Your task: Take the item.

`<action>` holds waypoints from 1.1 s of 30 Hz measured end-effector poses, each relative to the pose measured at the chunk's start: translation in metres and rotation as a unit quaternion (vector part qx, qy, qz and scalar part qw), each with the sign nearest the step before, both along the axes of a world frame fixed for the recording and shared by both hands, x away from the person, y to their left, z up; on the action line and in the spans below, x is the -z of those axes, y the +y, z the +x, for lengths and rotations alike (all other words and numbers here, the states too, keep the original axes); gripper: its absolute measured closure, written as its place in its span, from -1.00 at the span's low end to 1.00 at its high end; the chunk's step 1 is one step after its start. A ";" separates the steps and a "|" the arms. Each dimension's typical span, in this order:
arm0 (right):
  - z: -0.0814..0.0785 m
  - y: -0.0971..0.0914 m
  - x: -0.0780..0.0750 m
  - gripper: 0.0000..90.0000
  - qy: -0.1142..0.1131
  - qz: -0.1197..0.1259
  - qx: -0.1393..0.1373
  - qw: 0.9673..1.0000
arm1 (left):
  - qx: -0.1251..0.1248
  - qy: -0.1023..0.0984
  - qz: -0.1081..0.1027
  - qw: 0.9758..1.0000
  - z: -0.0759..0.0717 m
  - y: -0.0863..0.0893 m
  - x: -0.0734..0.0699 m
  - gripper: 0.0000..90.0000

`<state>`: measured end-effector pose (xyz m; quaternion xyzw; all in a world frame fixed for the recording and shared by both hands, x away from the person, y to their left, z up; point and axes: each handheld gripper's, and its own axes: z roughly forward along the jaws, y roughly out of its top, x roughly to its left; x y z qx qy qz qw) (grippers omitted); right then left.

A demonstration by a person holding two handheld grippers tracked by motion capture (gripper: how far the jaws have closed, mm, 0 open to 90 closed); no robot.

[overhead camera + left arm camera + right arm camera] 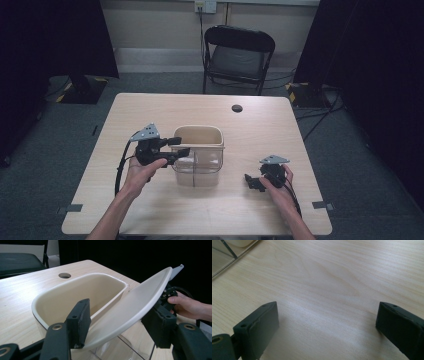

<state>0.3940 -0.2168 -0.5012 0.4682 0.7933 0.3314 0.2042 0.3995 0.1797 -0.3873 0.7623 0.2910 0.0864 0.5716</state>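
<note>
Left gripper (120,332) clamped on raised cream plastic flap lid (130,307) of clear-walled rectangular bin (198,155) at centre of pale wooden table (150,107). Right gripper (327,325) gaping, empty, low over bare tabletop beside bin.

A: Non-work items?
B: Landmark is the light wood rectangular table (150,107). Round dark cable hole (237,108) in its top, near the far edge, right of centre.
A: Beyond it?
B: Black metal folding chair (239,56) on the grey carpet behind the far edge. White wall socket (205,6) above that. Black curtains left and right of the table.
</note>
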 end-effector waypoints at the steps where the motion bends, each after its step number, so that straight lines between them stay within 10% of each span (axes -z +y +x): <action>1: 0.000 0.000 0.000 -0.91 0.000 0.000 0.000 1.000 | 0.000 0.000 0.000 1.000 0.000 0.000 0.000 -0.11; 33: 0.000 0.000 0.000 -0.91 0.000 0.000 0.000 1.000 | 0.003 0.000 -0.002 1.000 0.001 0.000 0.000 -0.10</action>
